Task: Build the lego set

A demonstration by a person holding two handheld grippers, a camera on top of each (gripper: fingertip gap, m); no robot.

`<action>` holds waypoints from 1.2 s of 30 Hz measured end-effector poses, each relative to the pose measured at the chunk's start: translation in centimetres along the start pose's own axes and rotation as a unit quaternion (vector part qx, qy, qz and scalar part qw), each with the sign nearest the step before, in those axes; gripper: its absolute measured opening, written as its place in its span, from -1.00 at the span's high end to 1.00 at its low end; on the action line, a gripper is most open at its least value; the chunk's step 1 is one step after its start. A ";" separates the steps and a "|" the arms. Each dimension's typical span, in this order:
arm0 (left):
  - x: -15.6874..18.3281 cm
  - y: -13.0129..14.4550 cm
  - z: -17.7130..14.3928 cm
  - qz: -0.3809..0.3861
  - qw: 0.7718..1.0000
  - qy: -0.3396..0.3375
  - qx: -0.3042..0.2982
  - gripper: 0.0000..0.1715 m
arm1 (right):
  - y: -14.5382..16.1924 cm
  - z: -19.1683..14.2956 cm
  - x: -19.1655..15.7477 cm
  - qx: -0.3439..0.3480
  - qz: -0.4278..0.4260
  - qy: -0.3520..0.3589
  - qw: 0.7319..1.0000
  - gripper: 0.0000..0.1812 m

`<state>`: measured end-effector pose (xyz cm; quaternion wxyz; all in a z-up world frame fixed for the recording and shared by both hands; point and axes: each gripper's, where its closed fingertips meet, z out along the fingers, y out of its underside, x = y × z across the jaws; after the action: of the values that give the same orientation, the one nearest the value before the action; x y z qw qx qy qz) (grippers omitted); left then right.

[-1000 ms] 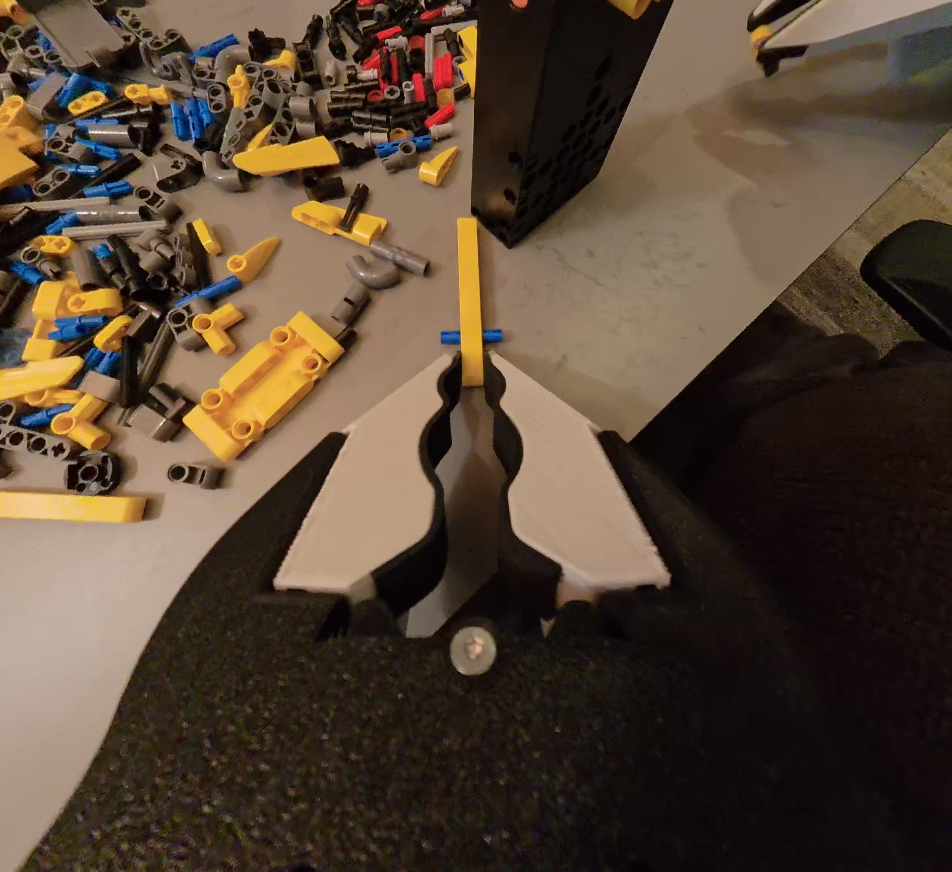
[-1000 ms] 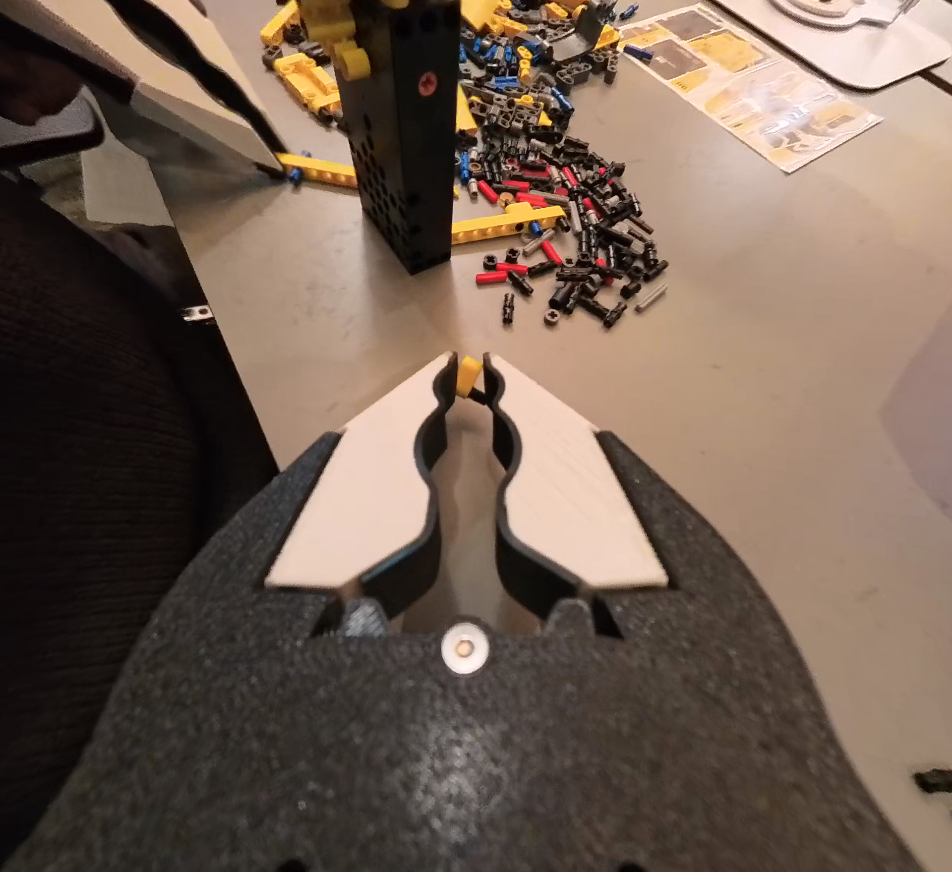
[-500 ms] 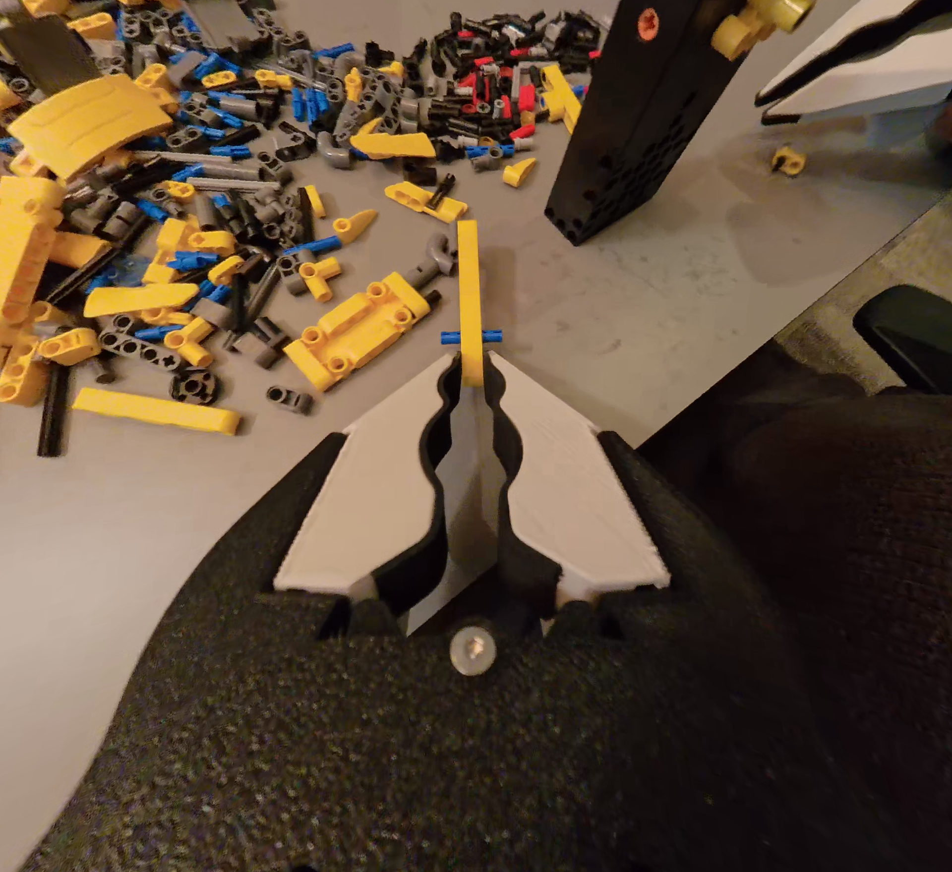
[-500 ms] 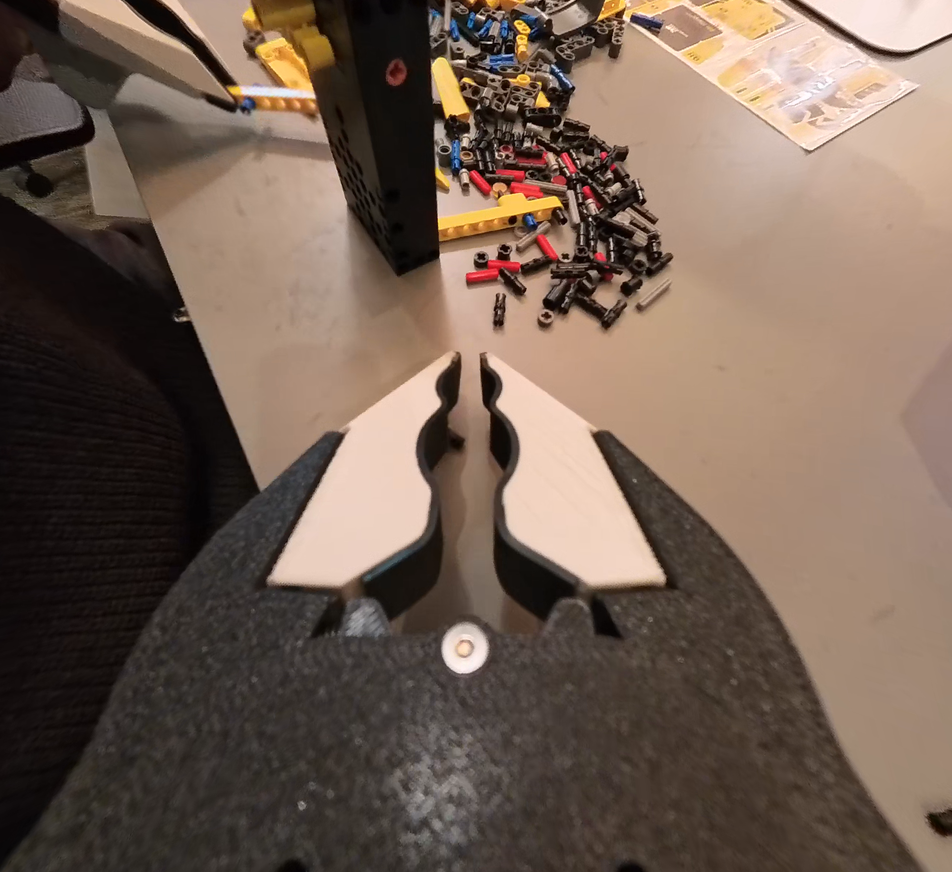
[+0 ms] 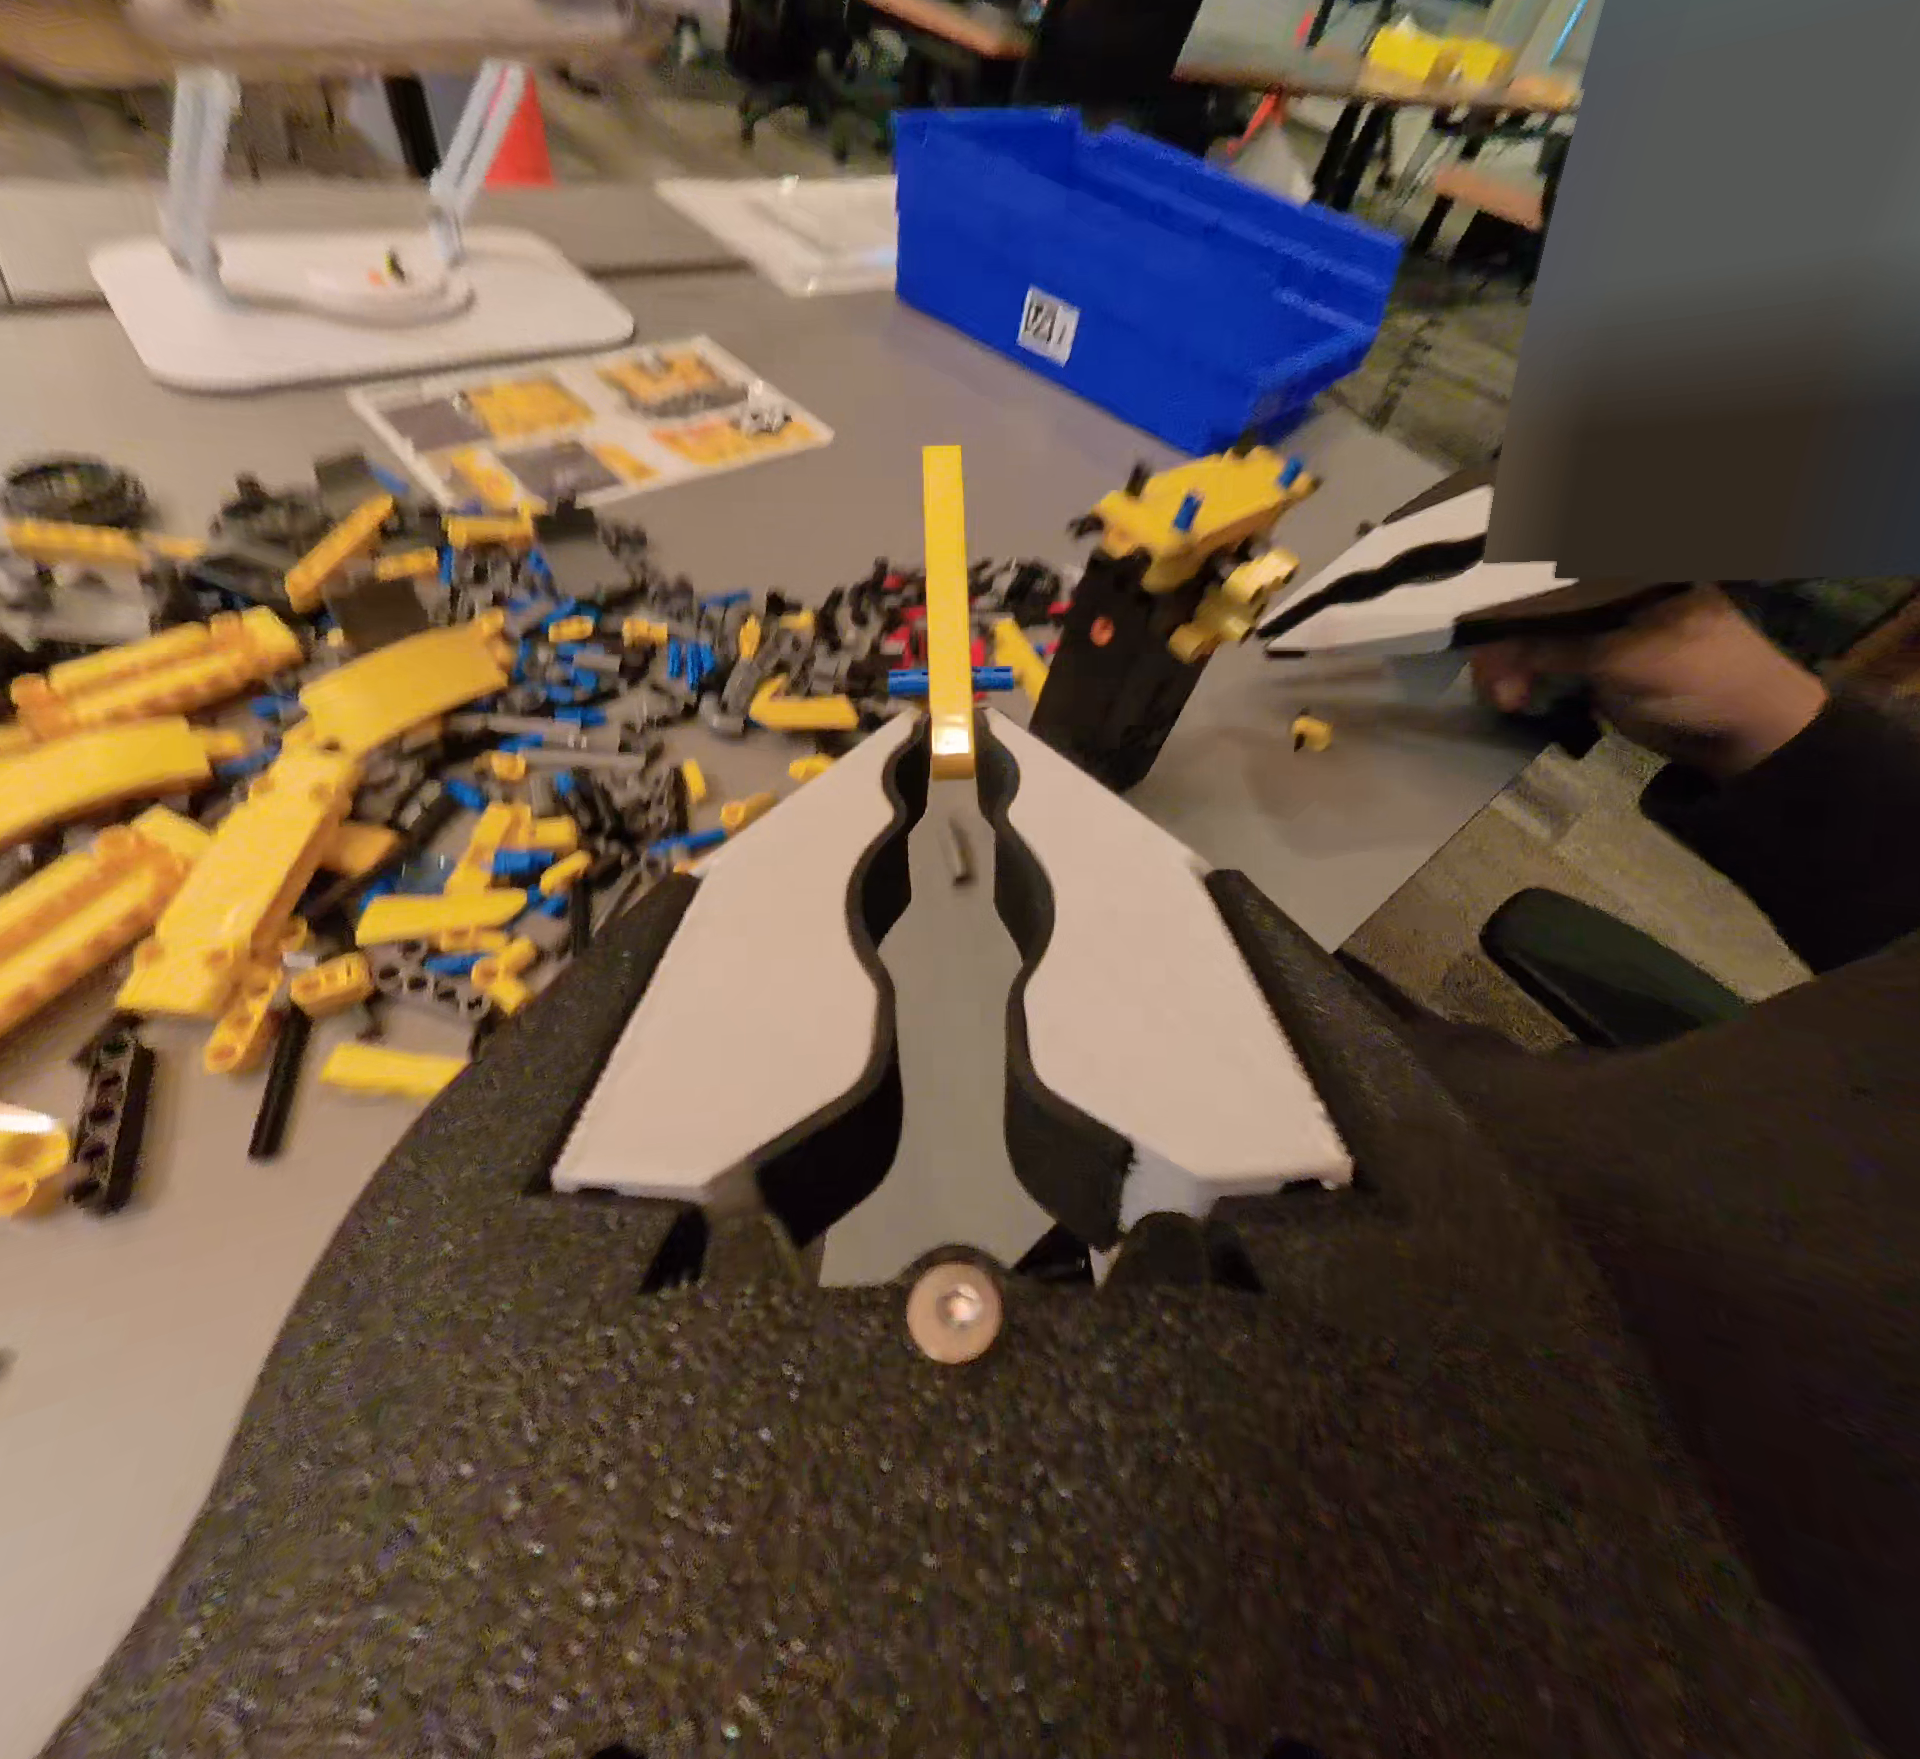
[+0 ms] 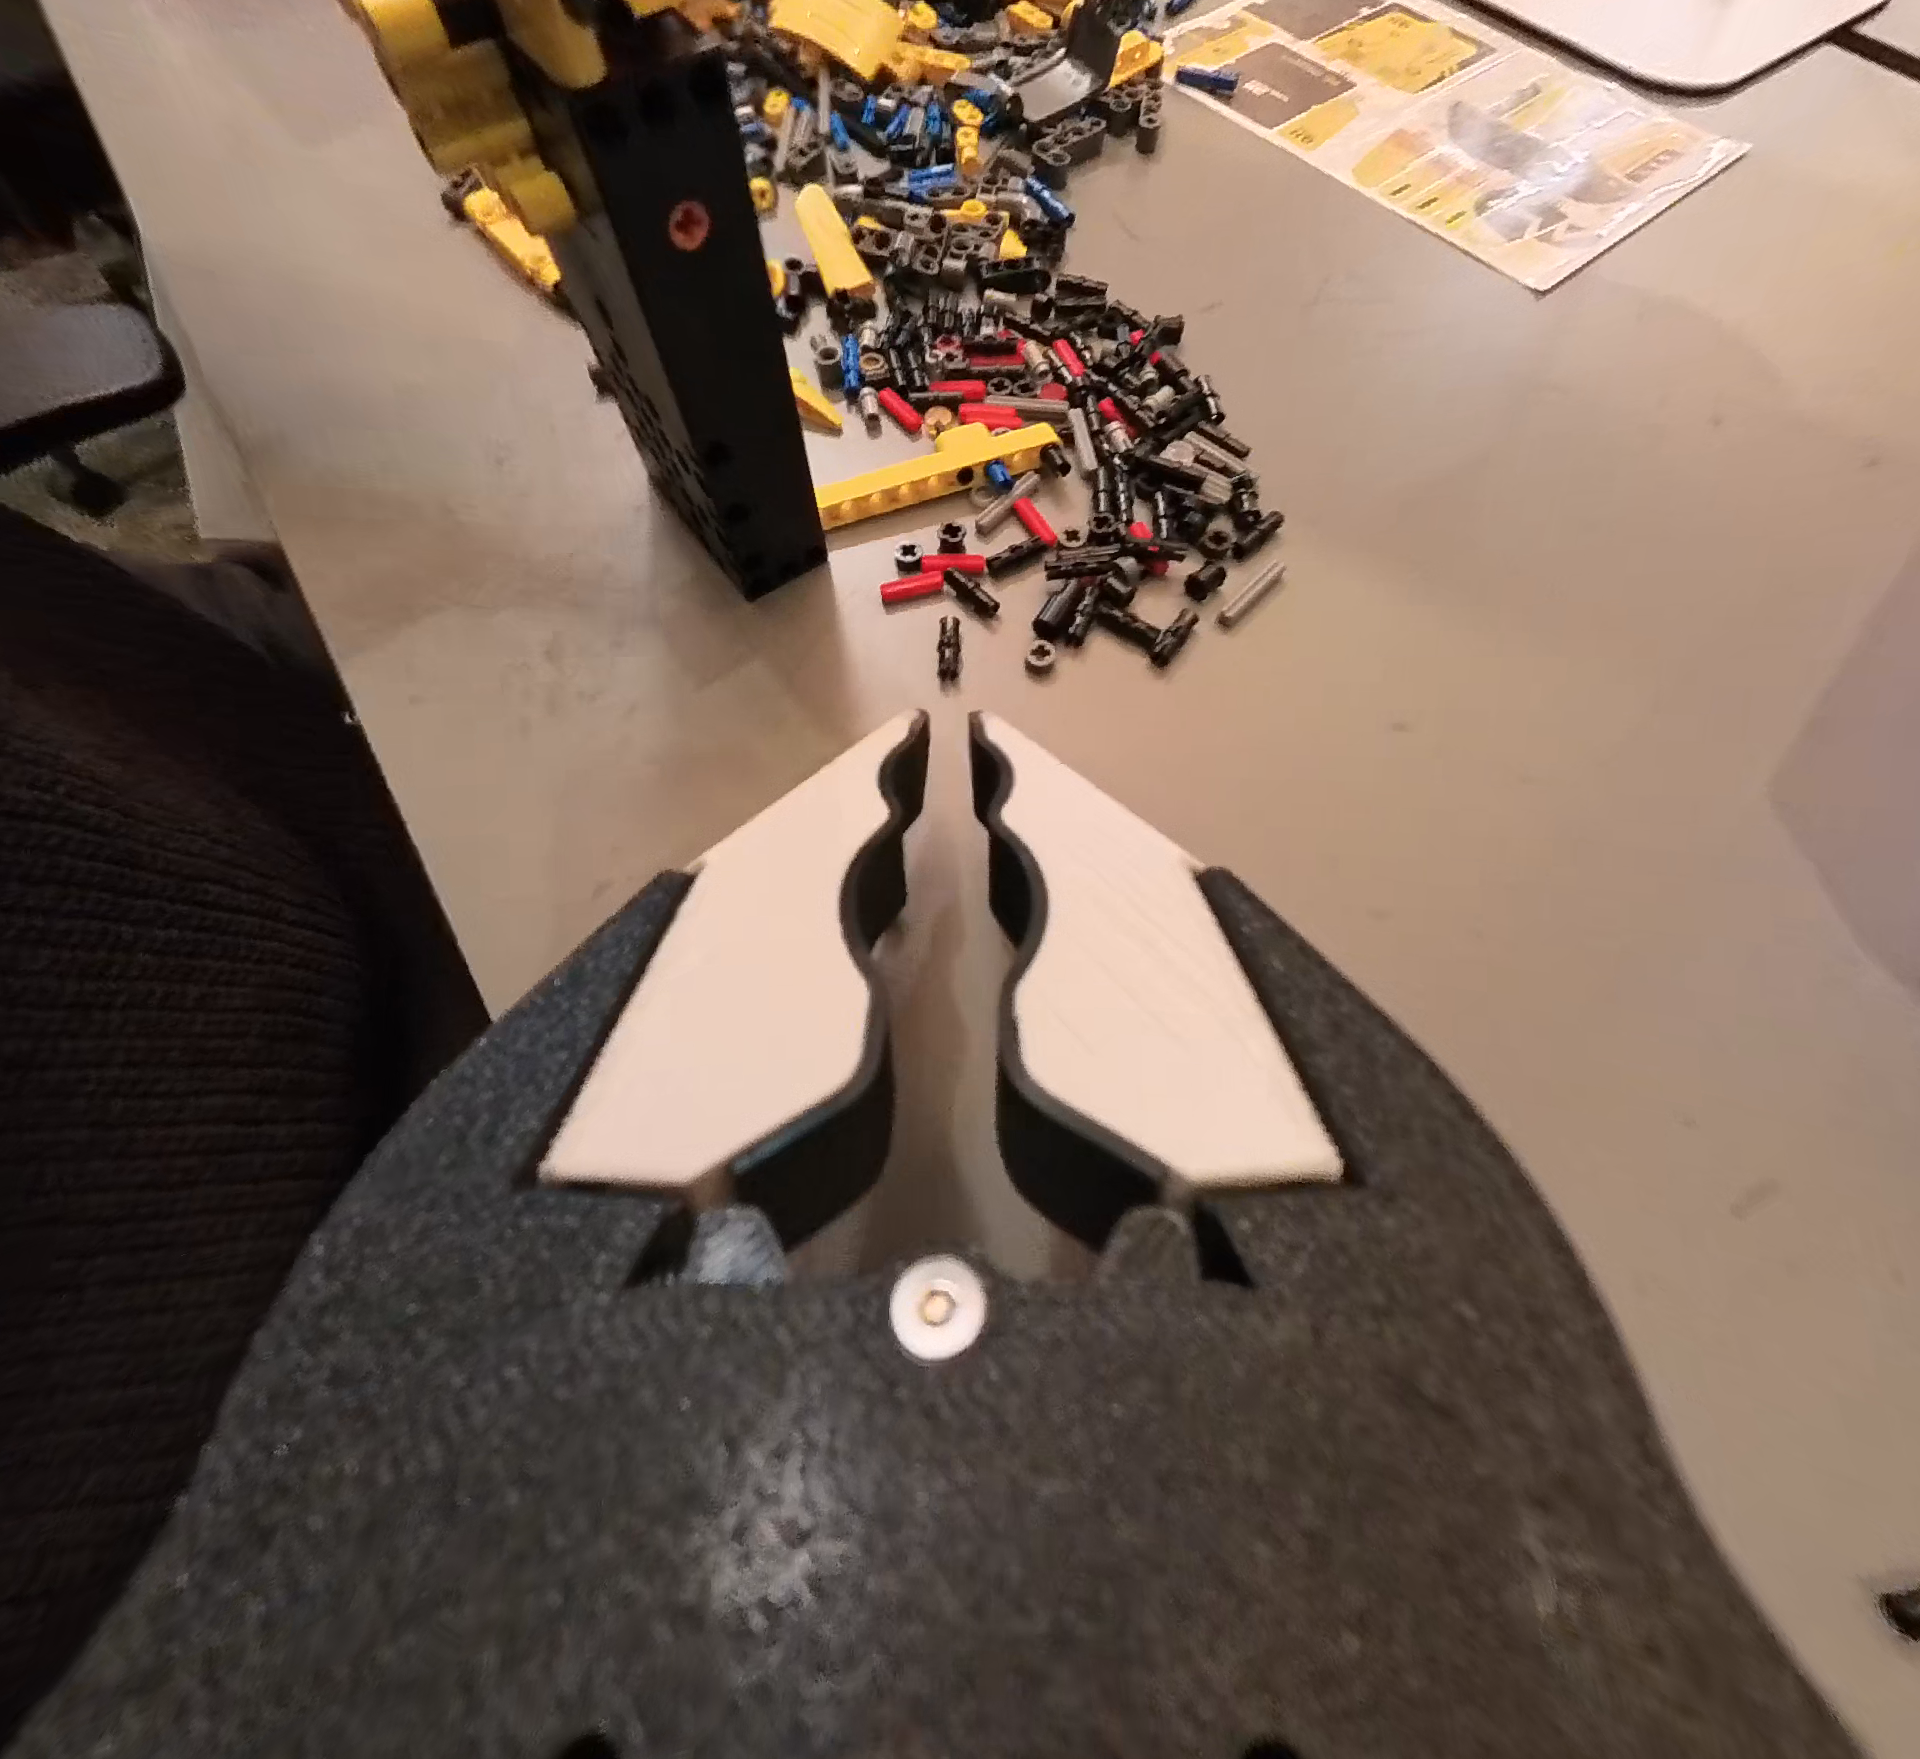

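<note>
My left gripper is shut on the near end of a long yellow beam that sticks out ahead, with a blue pin through it just past the fingertips. It is held above the table, over a pile of loose yellow, black and blue parts. A black block assembly with a yellow top stands to its right; it also shows in the right wrist view. My right gripper is empty, its jaws almost together, low over bare table near a black pin. It also shows in the left wrist view, beside a small yellow piece.
A blue bin, a printed sheet and a white stand base sit at the back. Small black and red pins and a yellow beam lie right of the block. The table edge runs along the left in the right wrist view. The gap from one gripper's tips to the other's is roughly 20 cm.
My left gripper has lifted and tilted up with the yellow beam, away from the block. My right gripper has lost the small yellow piece it held, which now lies on the table.
</note>
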<state>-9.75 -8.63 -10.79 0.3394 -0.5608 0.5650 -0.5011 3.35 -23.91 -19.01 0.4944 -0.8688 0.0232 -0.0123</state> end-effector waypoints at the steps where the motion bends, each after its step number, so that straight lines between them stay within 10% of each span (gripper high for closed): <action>1: 0.6 -0.9 0.0 0.007 1.000 0.009 0.011 0.91 | -0.2 -0.2 0.1 0.008 0.005 0.001 1.000 0.92; 13: 12.6 -6.4 4.7 0.055 0.976 0.201 0.067 0.91 | -5.4 -5.7 -1.0 0.185 0.079 -0.014 0.979 0.84; 19: 16.7 -4.0 8.0 0.027 0.969 0.245 0.024 0.91 | -8.3 -9.4 -3.0 0.321 0.122 -0.087 0.935 0.78; 36: 19.1 1.9 12.4 0.030 0.966 0.249 -0.068 0.89 | -7.1 -8.5 -2.2 0.325 0.197 -0.166 0.910 0.87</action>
<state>-1.27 -29.84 -12.53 0.1641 -0.4232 0.6808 -0.5748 0.98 -27.47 -8.55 0.7384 -0.6277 0.1059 0.2228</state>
